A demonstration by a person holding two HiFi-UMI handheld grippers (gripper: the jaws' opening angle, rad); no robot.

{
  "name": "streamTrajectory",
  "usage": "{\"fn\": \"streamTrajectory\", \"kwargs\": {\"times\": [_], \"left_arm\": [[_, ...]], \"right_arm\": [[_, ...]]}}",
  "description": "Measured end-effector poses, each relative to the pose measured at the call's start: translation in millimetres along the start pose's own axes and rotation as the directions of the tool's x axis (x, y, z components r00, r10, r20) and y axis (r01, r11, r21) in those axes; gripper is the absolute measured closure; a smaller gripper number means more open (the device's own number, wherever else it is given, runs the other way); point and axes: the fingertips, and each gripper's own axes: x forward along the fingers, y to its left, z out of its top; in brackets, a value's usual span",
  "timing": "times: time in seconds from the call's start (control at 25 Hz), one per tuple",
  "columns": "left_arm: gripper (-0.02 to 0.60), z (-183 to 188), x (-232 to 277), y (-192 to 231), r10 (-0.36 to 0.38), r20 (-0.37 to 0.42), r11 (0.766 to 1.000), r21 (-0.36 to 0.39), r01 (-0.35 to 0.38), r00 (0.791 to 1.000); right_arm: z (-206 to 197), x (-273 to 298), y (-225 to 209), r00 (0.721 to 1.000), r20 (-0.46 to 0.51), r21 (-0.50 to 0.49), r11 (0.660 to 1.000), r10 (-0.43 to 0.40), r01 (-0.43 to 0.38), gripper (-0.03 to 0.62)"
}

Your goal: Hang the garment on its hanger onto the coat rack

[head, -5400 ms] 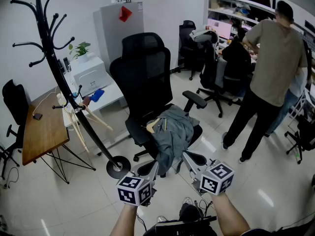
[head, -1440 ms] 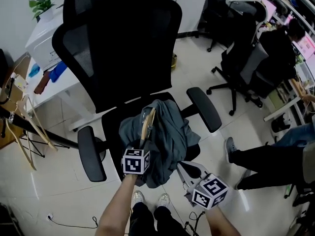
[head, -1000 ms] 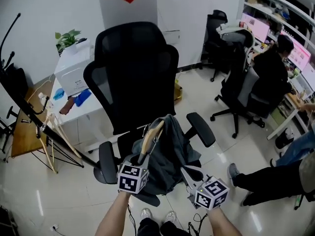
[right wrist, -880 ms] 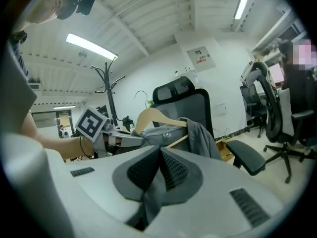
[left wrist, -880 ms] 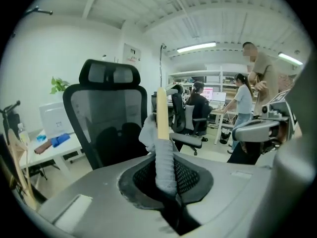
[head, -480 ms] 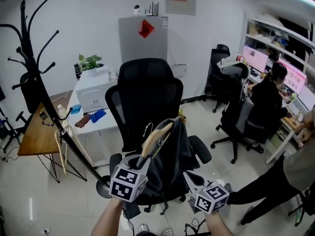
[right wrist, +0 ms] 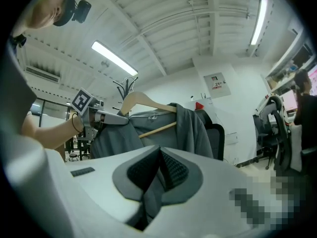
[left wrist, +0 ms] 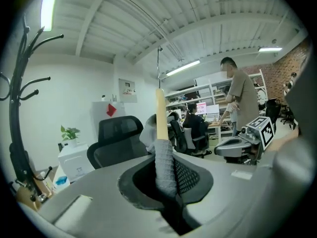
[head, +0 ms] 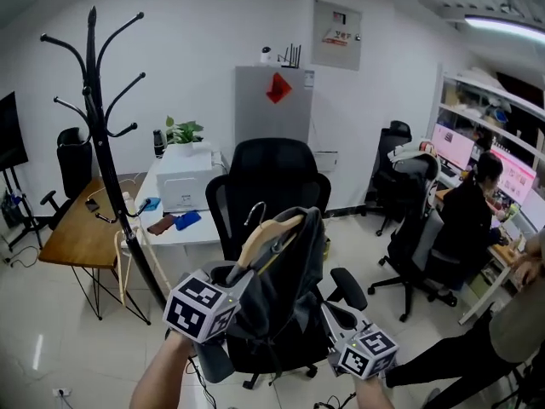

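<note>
**Both grippers clamped, garment up in front of the chair**

Jaws first: the left gripper [left wrist: 166,180] is pinched narrow on the wooden hanger [head: 269,233], at the shoulder end wrapped in grey cloth, and bare wood rises straight out of the pads. The right gripper [right wrist: 158,176] is closed on a fold of the grey garment [head: 285,301], lower down. Both forearms reach up from the bottom edge of the head view, the left hand the higher. The garment hangs on the hanger with its metal hook [head: 253,212] free in the air, in front of the black office chair [head: 271,173]. Well off to the left stands the coat rack [head: 104,156], beside a wooden table [head: 77,237] on the pale tiled floor [head: 51,348]. A person [head: 471,216] sits at the right.
</note>
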Motion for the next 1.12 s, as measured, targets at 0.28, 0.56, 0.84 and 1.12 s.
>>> {"fn": "streamTrajectory", "kwargs": {"times": [0.28,0.56,0.84,1.12], "left_arm": [[0.538,21,-64,10,-0.026,0.053,0.999,0.024,0.025,0.998],[0.538,32,-180,45,-0.034,0.087,0.998,0.054,0.029,0.996],[0.538,21,-304,95,0.015,0.061,0.995,0.098,-0.021,0.998],[0.538,-7,-370,126,0.079,-0.002,0.992,0.101,-0.078,0.997]], "right_arm": [[36,17,45,0.995,0.071,-0.075,0.995,0.065,-0.06,0.582],[78,35,150,0.979,0.166,-0.131,0.987,0.116,-0.095,0.582],[70,51,284,0.968,0.182,-0.138,0.979,0.171,-0.147,0.582],[55,68,363,0.963,0.169,-0.119,0.974,0.211,-0.192,0.582]]}}
